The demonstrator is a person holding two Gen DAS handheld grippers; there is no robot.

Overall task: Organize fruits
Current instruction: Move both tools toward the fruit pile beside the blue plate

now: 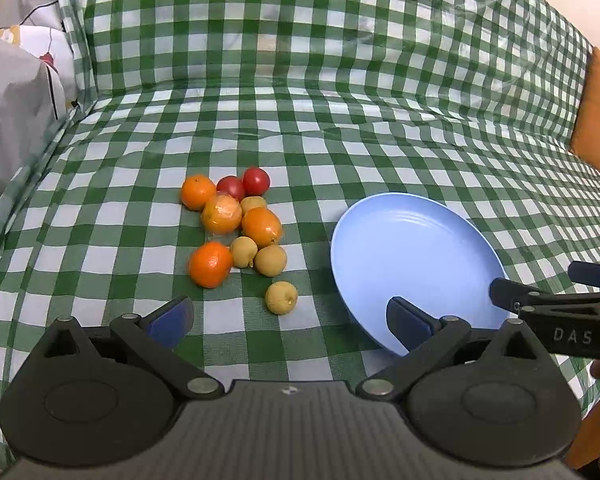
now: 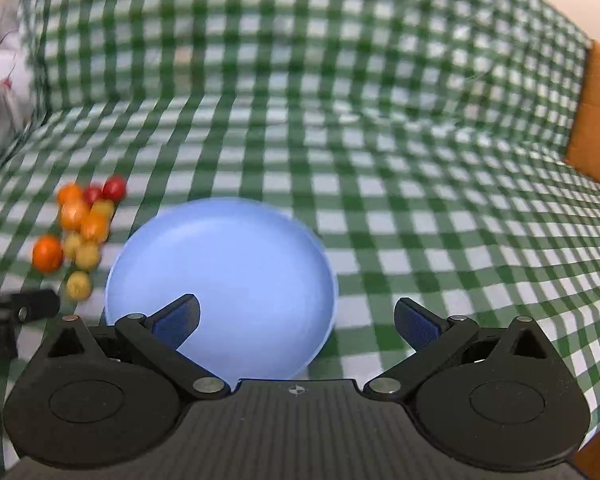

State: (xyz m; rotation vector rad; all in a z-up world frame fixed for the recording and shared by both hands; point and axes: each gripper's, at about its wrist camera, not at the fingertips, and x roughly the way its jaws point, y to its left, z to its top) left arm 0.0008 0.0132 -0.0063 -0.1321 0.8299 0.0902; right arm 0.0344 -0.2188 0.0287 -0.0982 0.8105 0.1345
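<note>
A cluster of fruit lies on the green checked cloth: several oranges [image 1: 209, 264], two red tomatoes [image 1: 256, 181] and several small tan fruits [image 1: 281, 298]. To its right sits an empty blue plate [image 1: 416, 256]. My left gripper [image 1: 290, 320] is open, hovering just in front of the nearest tan fruit, its right finger over the plate's rim. The right gripper [image 2: 298, 322] is open above the near edge of the blue plate [image 2: 228, 264], holding nothing. The fruit cluster [image 2: 76, 232] appears blurred at the left of the right wrist view.
The checked cloth [image 1: 340, 128] covers a seat and rises up its back. A grey and white patterned fabric [image 1: 16, 96] lies at the left. An orange cushion [image 1: 598, 116] stands at the right edge. The other gripper's tip [image 1: 540, 304] reaches in from the right.
</note>
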